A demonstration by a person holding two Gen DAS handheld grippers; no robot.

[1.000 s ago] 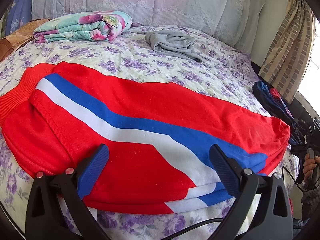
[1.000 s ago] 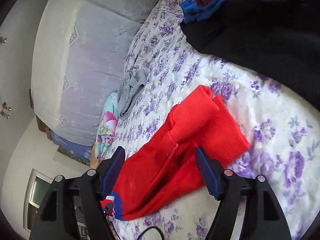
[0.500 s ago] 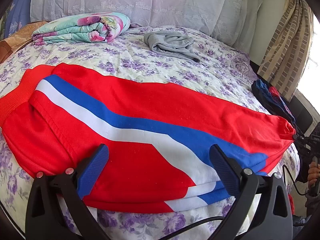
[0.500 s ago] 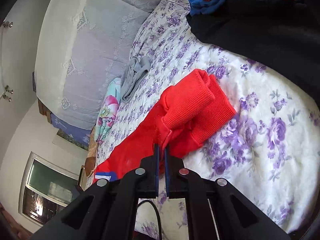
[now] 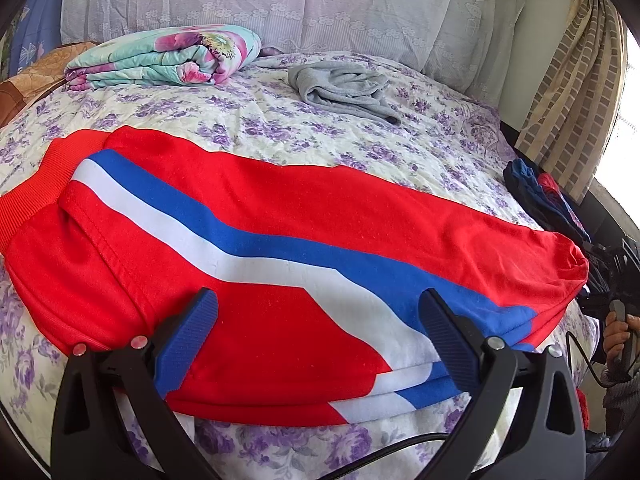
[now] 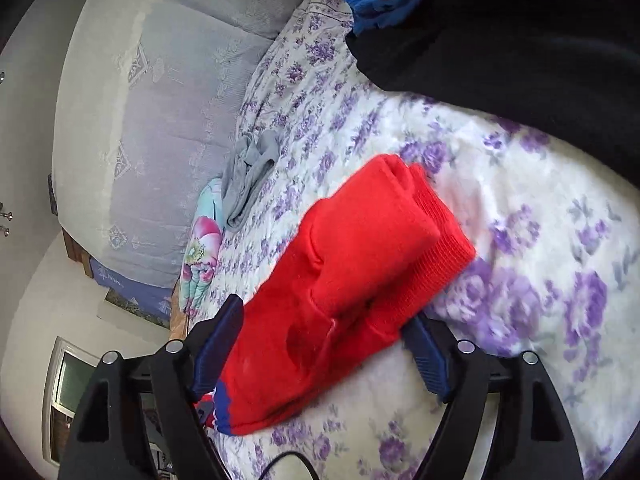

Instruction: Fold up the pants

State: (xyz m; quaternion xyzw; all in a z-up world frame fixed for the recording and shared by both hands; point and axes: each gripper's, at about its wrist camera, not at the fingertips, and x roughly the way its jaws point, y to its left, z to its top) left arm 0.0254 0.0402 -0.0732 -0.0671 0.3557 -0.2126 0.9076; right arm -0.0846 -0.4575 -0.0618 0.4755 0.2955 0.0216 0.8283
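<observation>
We see the red pants stretched across most of the near bed, leaving a clear band of floral cover behind them; beyond it a folded floral blanket and a crumpled grey garment block the pillow end, while a dark clothes pile crowds the side past the red cuffs, with open bedcover between them

A folded floral blanket and crumpled grey garment lie near the pillows.
</observation>
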